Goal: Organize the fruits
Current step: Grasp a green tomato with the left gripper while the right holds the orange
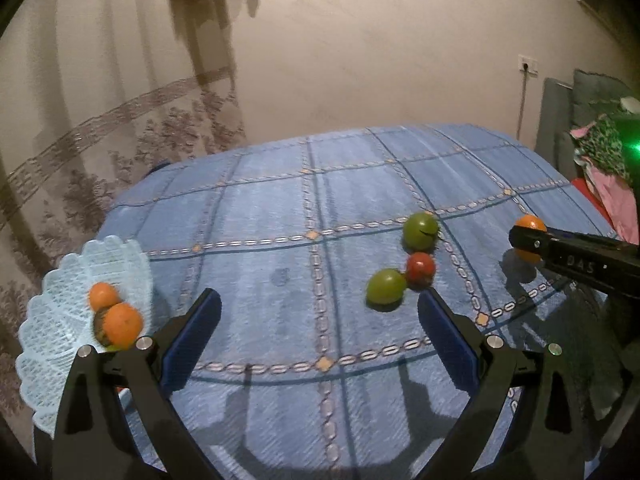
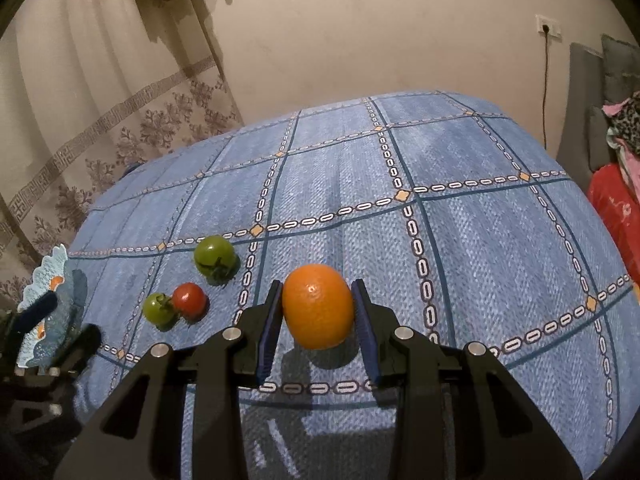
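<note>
Here, at the far left edge of the blue checked tablecloth [image 1: 280, 208], a pale lace-pattern basket [image 1: 60, 360] holds two oranges [image 1: 122, 325], and the left gripper [image 1: 320, 312] hangs beside it with its jaws spread wide over bare cloth. Further right lie two green tomatoes [image 1: 420, 230] and a red tomato [image 1: 421, 267], the red one touching the nearer green. At the right, the right gripper [image 2: 318, 304] pinches an orange [image 2: 318, 306] between its blue pads [image 2: 269, 328].
</note>
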